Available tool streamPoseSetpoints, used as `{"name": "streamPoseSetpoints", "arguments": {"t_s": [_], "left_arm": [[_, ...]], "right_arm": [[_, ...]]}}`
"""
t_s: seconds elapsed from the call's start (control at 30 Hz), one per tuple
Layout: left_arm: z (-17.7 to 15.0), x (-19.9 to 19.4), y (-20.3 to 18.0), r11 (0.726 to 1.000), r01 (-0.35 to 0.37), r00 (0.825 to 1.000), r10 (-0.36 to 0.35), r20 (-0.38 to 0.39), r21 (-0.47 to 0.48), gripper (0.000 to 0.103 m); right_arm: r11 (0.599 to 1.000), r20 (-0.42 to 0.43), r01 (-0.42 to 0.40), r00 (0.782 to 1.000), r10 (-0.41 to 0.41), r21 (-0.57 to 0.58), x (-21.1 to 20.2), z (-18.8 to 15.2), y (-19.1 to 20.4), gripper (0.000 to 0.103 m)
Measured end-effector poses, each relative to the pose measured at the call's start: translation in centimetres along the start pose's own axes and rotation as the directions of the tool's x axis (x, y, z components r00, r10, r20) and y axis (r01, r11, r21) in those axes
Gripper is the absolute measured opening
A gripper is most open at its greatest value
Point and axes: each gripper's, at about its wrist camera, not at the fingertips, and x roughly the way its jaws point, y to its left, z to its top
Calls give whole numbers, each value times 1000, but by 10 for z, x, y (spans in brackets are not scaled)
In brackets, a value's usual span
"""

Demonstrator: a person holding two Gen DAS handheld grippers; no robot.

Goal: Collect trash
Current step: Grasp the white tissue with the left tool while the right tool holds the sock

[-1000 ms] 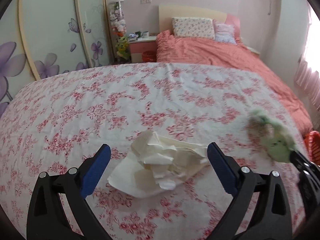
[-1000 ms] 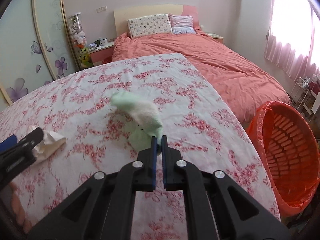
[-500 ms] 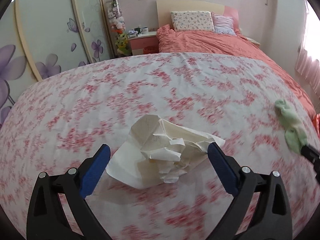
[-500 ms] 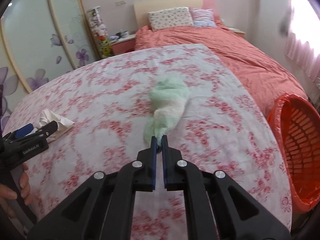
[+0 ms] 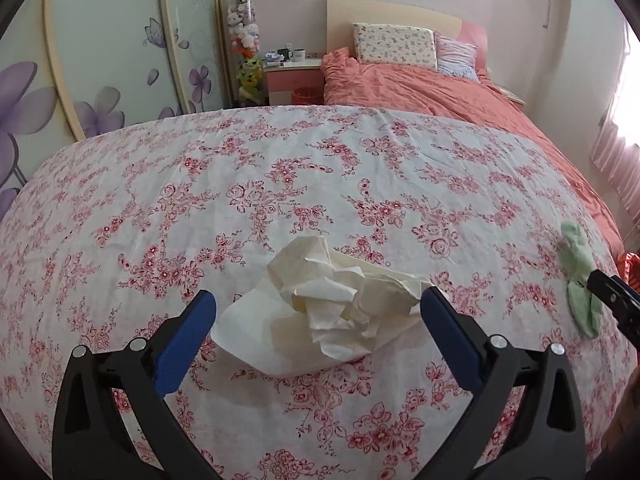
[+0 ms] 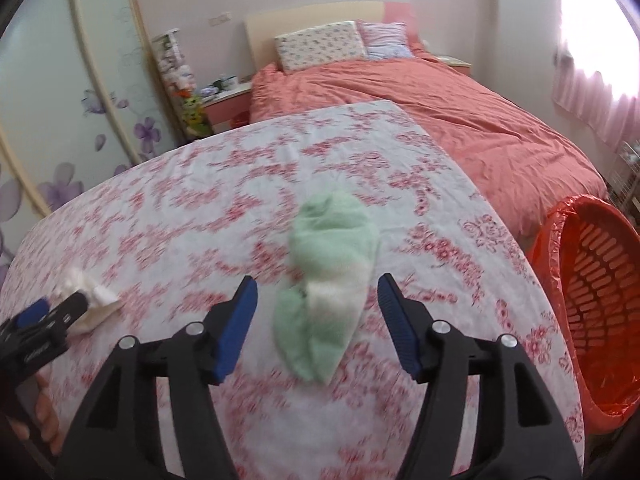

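Left gripper (image 5: 318,312): jaws wide apart, one each side of the crumpled paper (image 5: 326,312), pads not pressing on it. Paper sits on the flowered sheet (image 5: 280,184) that covers the counter, mid-front in the left wrist view.

Right gripper (image 6: 318,312): jaws have just been opening, now well apart. The green sock (image 6: 330,276) lies on the sheet between them w/ no pad touching it. So nothing is held by either side right now.

Red basket (image 6: 600,300) w/ its bag liner stands off the right edge of the counter, lower than the top, near the sock and well apart from the paper.

What could go wrong, as I judge it:
- Paper is a loose wad plus a flat sheet underneath. If the left jaws close too high they may catch only the wad & leave the flat part behind, or the wad squirts out forward.
- Jaws closing low could pinch the sheet w/ the paper & drag the cloth, which would shift the sock too.
- Paper has to cross the whole counter to reach the basket; a weak grip may drop it on the way or on the floor beside the rim.
- Sock prob isn't trash. W/ the right jaws straddling it, a re-close would pick it up again & it could end up in the basket by mistake.
- Both grippers work close together; the left one's path to the basket passes the right one, so a bump is possible.
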Motion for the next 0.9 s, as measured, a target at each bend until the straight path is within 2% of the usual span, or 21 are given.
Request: {"name": "streamPoseSetpoints", "arguments": {"t_s": [0.13,0.27,0.47,0.77,0.9], "left_arm": [[3,5,-1,1000,-14,1000,14,-5,-3,101],[3,12,-2,1000,-21,1000,21,-8,-17,101],[5,27,-6,999,17,999,-19,-45,-50,101],[11,18,-1,997,45,999,-46,-26,-64,101],[10,22,0,998,-11,999,8,-41,-65,101]], "right_arm": [[1000,-46,1,999,0,24,16,4,-2,59],[1000,-64,21,998,-21,-6,23,1,2,43],[999,-52,36,998,-37,-22,22,-2,3,33],[1000,-56,18,998,-19,-19,21,-2,-2,31],[999,-56,26,998,-27,-25,21,-2,0,31]]}}
